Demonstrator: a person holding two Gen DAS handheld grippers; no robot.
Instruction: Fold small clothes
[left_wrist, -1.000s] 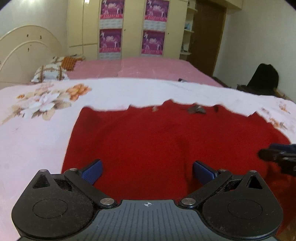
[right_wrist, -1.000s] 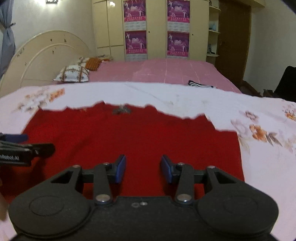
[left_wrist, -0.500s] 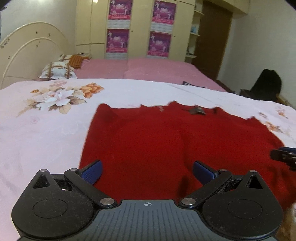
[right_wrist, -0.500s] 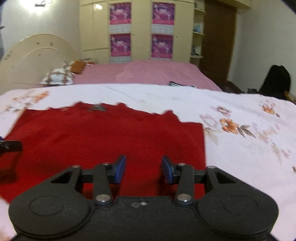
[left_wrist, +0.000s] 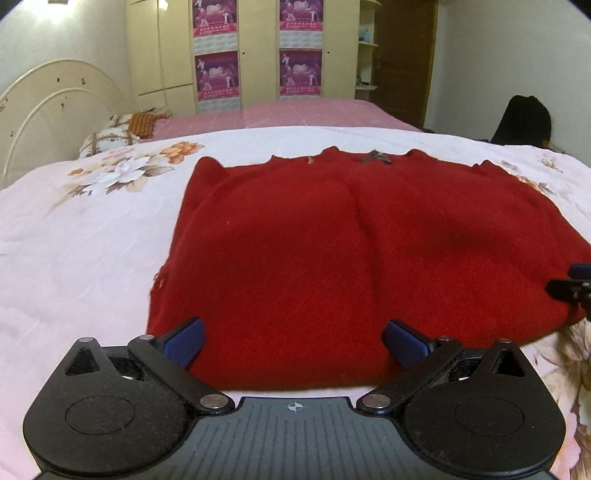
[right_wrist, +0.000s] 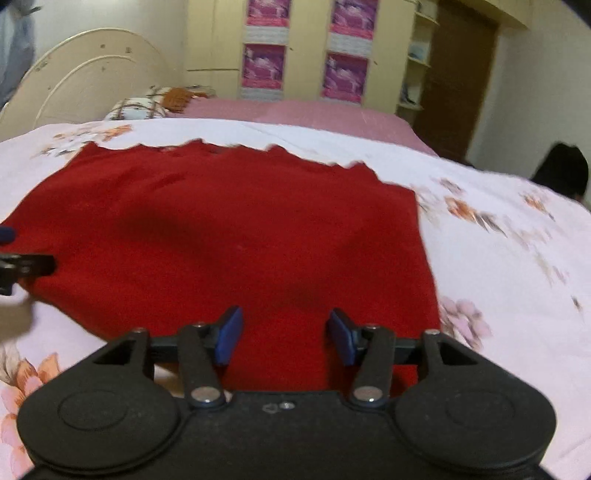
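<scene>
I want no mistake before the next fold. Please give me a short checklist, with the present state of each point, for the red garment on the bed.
1. Red garment lies spread flat on the bedsheet: ok.
2. Left gripper open, nothing between its pads: ok.
3. Right gripper free of cloth, jaws opening: ok.
4. Near edge of the garment in front of both grippers: ok.
5. Garment top free of loose things: not ok, small dark item at the far edge.
6. Already folded once: cannot tell.
</scene>
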